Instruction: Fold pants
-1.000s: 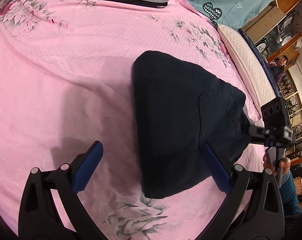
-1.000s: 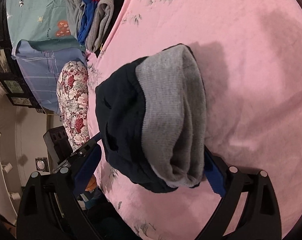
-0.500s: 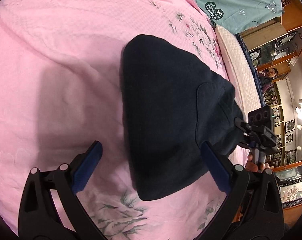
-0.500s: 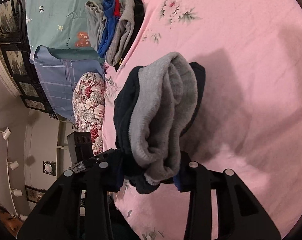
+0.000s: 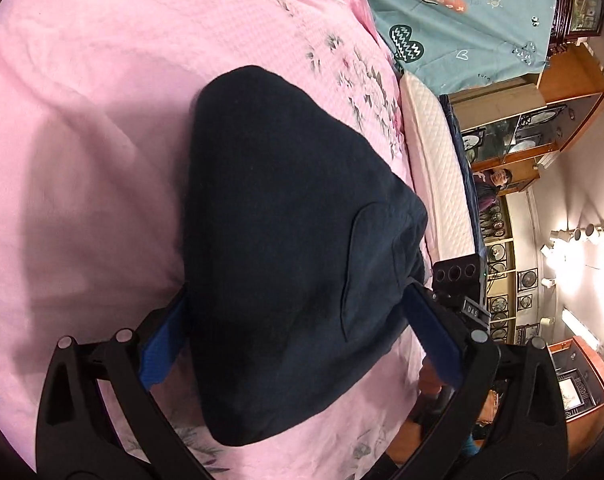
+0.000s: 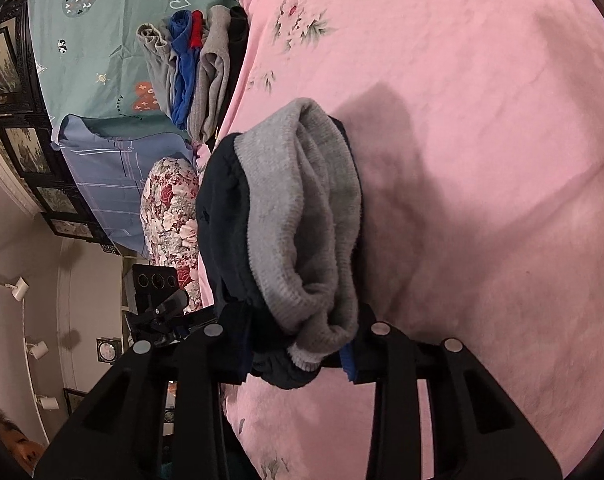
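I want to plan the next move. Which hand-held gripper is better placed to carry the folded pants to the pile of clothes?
Probably the right hand-held gripper: it is shut on the pants. The left hand-held gripper is open around them.

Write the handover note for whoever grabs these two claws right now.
Right claw: shut on the pants, pinching the bundle's near end, grey lining showing.
Left claw: open, its fingers straddling the dark folded bundle, not clamped.
Pants: folded into a compact bundle over the pink bedspread. Whether it rests fully on the bed is unclear.
Stack of folded clothes sits at the bed's far edge.
Done: folds appear made.
Left: probably grip with the left claw, then carry the bundle to the stack and release.
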A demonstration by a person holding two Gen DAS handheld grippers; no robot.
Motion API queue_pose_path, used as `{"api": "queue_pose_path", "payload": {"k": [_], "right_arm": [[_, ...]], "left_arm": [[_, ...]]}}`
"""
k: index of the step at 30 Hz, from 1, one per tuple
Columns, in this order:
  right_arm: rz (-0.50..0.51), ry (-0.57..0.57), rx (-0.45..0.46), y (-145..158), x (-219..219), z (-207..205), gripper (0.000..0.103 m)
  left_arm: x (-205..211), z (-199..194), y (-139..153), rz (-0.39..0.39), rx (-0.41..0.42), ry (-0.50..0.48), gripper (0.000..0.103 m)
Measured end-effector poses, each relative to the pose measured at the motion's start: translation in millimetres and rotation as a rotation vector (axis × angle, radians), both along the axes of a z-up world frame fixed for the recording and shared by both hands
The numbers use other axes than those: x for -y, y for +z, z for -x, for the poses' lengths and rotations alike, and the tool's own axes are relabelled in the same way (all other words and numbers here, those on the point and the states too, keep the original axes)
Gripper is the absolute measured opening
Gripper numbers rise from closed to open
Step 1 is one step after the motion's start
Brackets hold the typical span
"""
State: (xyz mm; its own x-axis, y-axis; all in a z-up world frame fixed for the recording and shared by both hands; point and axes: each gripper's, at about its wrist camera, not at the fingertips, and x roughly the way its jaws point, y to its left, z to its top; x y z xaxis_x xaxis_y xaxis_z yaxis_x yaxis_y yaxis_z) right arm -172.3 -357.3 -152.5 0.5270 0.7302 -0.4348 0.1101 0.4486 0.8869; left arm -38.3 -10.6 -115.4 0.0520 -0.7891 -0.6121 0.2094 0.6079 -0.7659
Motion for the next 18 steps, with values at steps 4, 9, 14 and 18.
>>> {"api": "queue_pose_path", "payload": {"k": [4,9,14,18], "right_arm": [[0.026,0.022,0.024,1.4,-2.0,1.4,0.034],[0.045,0.034,0.038,3.9,-4.4,1.1,0.035],[0.112,0.042,0.074,7.8,-10.2,3.5,0.035],[0.129,0.038,0.090,8.9,-12.7,4.8,0.035]], "left_arm": [[5.8,2.3,6.0,-0.029,0.035,-0.002,0.101],[12.3,4.2,5.2,-0.043,0.042,-0.024,0.081],[6.0,1.1,0.4,-0.034,0.039,-0.023,0.039],[10.1,3.6,10.0,-0.049,0.091,-0.036,0.029]]}}
